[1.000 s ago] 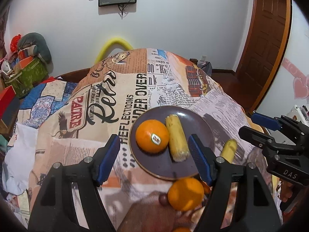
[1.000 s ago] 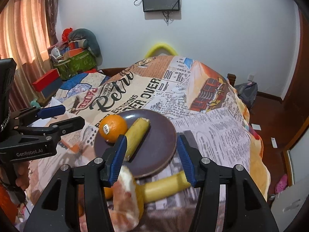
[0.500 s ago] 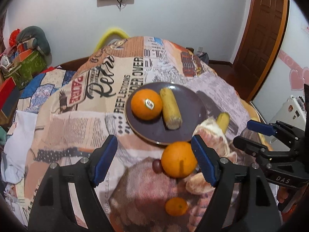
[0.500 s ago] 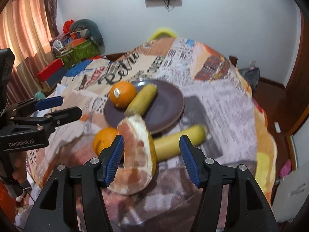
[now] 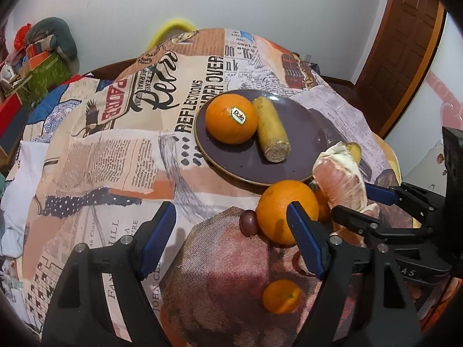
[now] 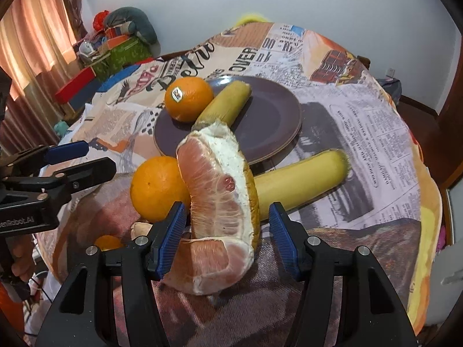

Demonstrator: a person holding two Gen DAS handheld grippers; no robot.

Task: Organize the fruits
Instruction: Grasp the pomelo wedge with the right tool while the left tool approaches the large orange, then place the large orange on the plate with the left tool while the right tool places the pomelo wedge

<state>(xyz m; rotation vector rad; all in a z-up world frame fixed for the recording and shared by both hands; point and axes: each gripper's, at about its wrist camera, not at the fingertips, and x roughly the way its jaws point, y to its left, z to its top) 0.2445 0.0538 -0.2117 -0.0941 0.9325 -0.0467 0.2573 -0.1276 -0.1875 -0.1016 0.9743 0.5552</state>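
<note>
A dark plate [image 5: 303,150] [image 6: 269,115] holds a stickered orange [image 5: 231,118] [image 6: 188,102] and a banana piece [image 5: 270,130] [image 6: 228,99]. In front of it lie a second orange [image 5: 285,211] [image 6: 157,189], a peeled pomelo wedge [image 5: 341,179] [image 6: 217,193], a banana [image 6: 301,180], a grape [image 5: 249,225] and a small tangerine [image 5: 280,296] [image 6: 108,243]. My left gripper [image 5: 231,243] is open, its right finger in front of the second orange. My right gripper [image 6: 225,240] is open with the pomelo wedge between its fingers, which stand clear of it.
The table wears a newspaper-print cloth [image 5: 121,156]. Boxes and clutter [image 6: 115,49] stand at the far left, a wooden door [image 5: 405,46] at the right. Each gripper shows in the other's view, the right one [image 5: 405,211] beside the pomelo, the left one [image 6: 58,170] left of the oranges.
Both grippers have drawn back toward the near table edge and dropped lower. The fruits in front of the plate have come into view, and the pomelo now sits between the right fingers.
</note>
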